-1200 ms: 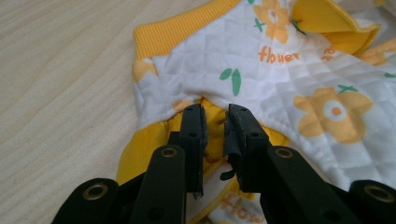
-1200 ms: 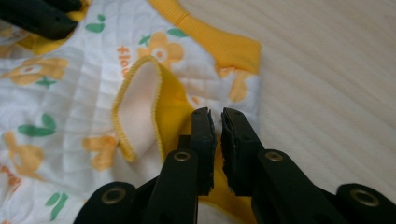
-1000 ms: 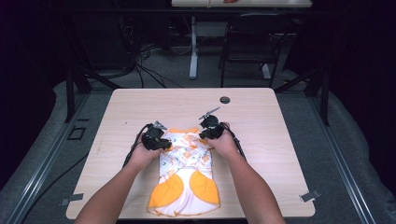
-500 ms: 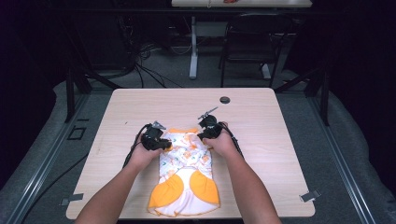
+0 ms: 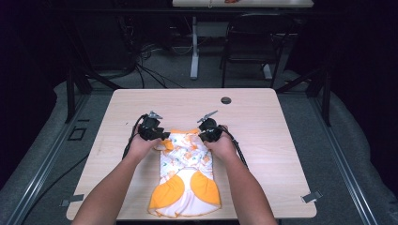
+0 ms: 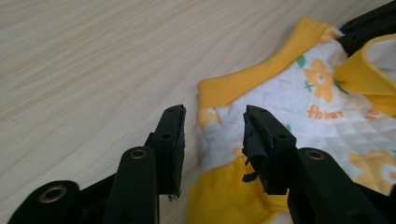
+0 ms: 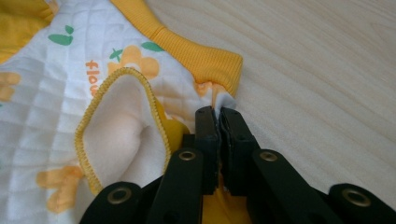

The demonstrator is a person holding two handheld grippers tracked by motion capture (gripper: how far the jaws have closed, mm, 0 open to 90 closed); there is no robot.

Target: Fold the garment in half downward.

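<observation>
Near the table [image 5: 117,112]'s front edge lies the quilted garment [image 5: 185,180], stretching up to your hands. Your left gripper [image 5: 151,132] has just opened, jaws apart over its left shoulder; your right gripper [image 7: 218,133] has just closed, pinching the right shoulder.

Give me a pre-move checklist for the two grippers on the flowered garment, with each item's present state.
1. Right gripper clamped on the garment: ok, its jaws have just been closing and pinch cloth beside the yellow collar.
2. Left gripper gripping: not ok, its jaws have just been opening and stand apart above the cloth.
3. Garment lying flat on the table: ok.
4. Hem inside the table's near edge: not ok, it reaches the edge.
5. Black disc clear of the work: ok.
</observation>
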